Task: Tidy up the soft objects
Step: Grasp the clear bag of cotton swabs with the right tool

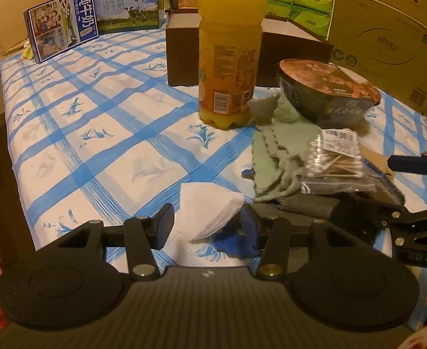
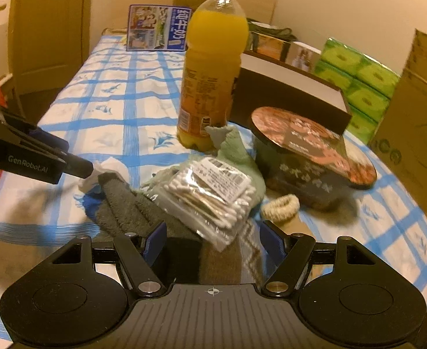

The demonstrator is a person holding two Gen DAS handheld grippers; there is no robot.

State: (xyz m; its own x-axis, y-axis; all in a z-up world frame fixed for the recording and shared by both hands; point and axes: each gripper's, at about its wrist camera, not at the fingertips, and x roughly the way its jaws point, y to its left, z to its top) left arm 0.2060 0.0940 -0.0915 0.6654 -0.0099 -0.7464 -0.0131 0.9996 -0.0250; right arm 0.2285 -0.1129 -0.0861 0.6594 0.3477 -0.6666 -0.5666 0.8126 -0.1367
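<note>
Left gripper (image 1: 206, 226) was held low over the checked cloth (image 1: 97, 133), pitched downward, its jaws apart around a folded white tissue (image 1: 210, 212) and not yet pressing it. Picking up that tissue was judged the step in hand; closing was called for next. Right gripper (image 2: 212, 241) was angled down with jaws apart over the grey towel (image 2: 132, 209), beneath a swab packet (image 2: 213, 189).

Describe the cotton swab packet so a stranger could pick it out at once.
Start at the tall orange juice bottle on the blue-checked tablecloth. In front of it lies a heap of green and grey cloths; the cotton swab packet rests on top. It alone is clear plastic, showing white-tipped sticks and a barcode label.
</note>
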